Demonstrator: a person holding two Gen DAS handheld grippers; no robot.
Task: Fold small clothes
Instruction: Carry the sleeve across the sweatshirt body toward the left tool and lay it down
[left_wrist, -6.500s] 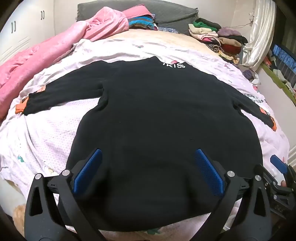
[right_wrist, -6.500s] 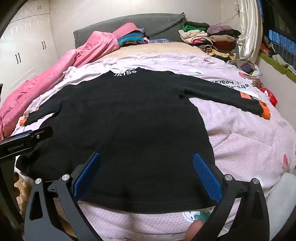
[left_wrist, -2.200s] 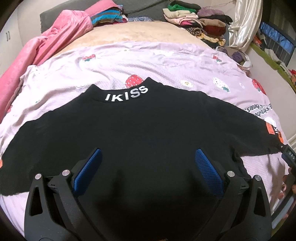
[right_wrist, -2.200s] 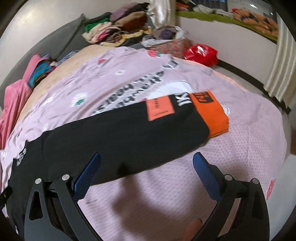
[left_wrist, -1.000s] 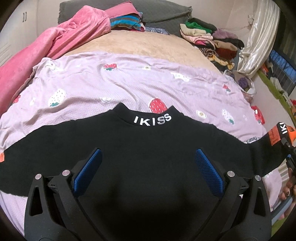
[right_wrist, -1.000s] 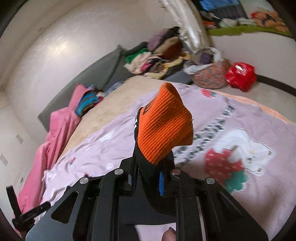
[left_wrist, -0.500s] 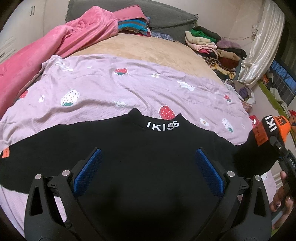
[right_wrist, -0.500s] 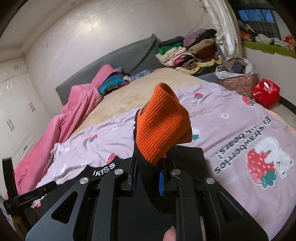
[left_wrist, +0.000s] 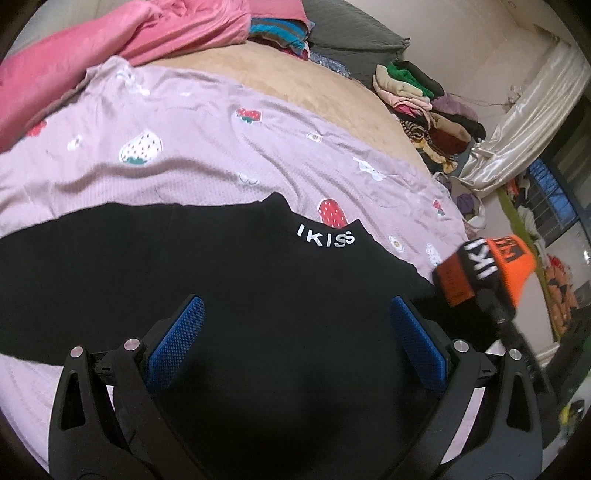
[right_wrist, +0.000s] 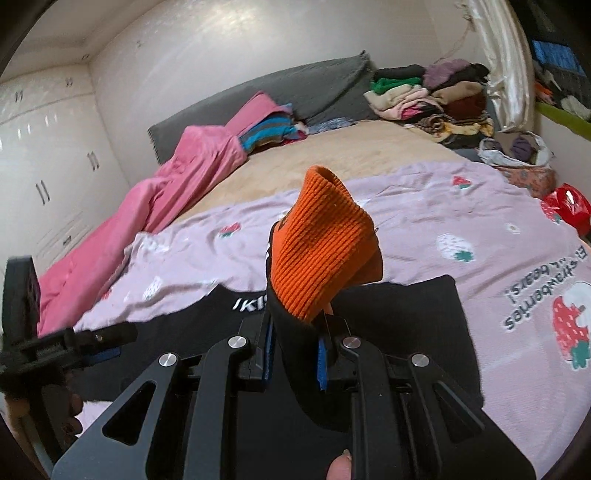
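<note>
My right tongs (right_wrist: 293, 345), clenched on the orange cuff (right_wrist: 321, 243), are now lifting that sleeve inward over the black sweater (left_wrist: 229, 295) on the bed (left_wrist: 184, 147), starting the fold, while my left tongs (left_wrist: 295, 341) are hanging released above it.

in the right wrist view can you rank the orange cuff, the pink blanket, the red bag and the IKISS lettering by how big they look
Largest to smallest as they look:
1. pink blanket
2. orange cuff, though it sits right at the camera in the right gripper, so it looks bigger than it is
3. red bag
4. IKISS lettering, partly hidden behind the cuff
</note>
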